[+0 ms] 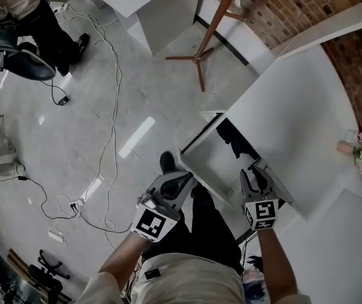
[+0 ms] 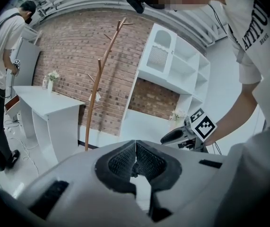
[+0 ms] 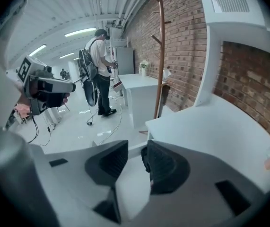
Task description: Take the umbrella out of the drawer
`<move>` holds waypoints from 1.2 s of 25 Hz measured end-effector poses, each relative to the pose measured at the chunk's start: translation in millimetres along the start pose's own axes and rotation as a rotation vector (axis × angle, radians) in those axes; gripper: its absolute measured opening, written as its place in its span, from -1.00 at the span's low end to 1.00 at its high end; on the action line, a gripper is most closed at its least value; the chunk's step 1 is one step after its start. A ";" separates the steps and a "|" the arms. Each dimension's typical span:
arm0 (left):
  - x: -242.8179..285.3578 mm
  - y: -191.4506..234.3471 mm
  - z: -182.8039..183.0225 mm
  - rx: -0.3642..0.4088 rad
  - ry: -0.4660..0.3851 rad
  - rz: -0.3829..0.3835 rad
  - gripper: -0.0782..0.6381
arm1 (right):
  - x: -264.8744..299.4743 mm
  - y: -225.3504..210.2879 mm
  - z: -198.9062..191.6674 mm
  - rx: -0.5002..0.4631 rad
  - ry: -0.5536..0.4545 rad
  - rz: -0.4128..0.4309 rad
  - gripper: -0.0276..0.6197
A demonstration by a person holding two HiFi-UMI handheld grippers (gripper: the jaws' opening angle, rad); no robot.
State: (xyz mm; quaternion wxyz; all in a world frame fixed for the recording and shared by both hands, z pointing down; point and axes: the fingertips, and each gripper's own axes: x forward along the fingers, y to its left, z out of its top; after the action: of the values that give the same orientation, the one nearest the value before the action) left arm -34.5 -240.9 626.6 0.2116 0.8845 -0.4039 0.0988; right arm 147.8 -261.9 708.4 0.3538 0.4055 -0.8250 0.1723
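The white drawer (image 1: 192,164) stands pulled out from under the white desk (image 1: 295,125). A black umbrella (image 1: 234,138) lies inside it toward the back. My right gripper (image 1: 255,171) hangs over the drawer's right side, close to the desk edge. Its jaws are open in the right gripper view (image 3: 135,161), with only the white drawer behind the gap. A dark shape (image 3: 144,158) shows beside the right pad. My left gripper (image 1: 182,181) is at the drawer's front corner, and its pads (image 2: 135,161) meet with nothing between them.
A wooden coat stand (image 1: 200,56) stands on the floor beyond the drawer. Cables (image 1: 108,132) run across the grey floor to the left. A seated person (image 1: 22,18) is at the upper left. A small vase of flowers (image 1: 358,152) sits on the desk's right end.
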 end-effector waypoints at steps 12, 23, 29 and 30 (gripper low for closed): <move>16.3 22.6 -41.0 0.013 0.030 -0.024 -0.71 | 94.0 -1.0 -55.0 -0.099 0.147 -0.039 -0.29; 20.4 47.5 -71.6 0.000 0.050 -0.021 -0.71 | 154.7 -17.8 -97.3 -0.186 0.280 -0.106 -0.21; 19.0 53.4 -86.5 -0.017 0.062 -0.026 -0.71 | 182.6 -31.1 -116.3 -0.249 0.364 -0.136 -0.15; 19.3 54.0 -88.3 -0.020 0.062 -0.027 -0.71 | 186.8 -34.1 -119.7 -0.257 0.377 -0.140 -0.14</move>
State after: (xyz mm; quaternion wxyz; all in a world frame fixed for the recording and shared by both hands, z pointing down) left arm -63.0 -245.3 727.8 0.2341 0.8842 -0.3863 0.1191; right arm 149.4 -316.6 926.1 0.5615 0.3740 -0.7294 0.1136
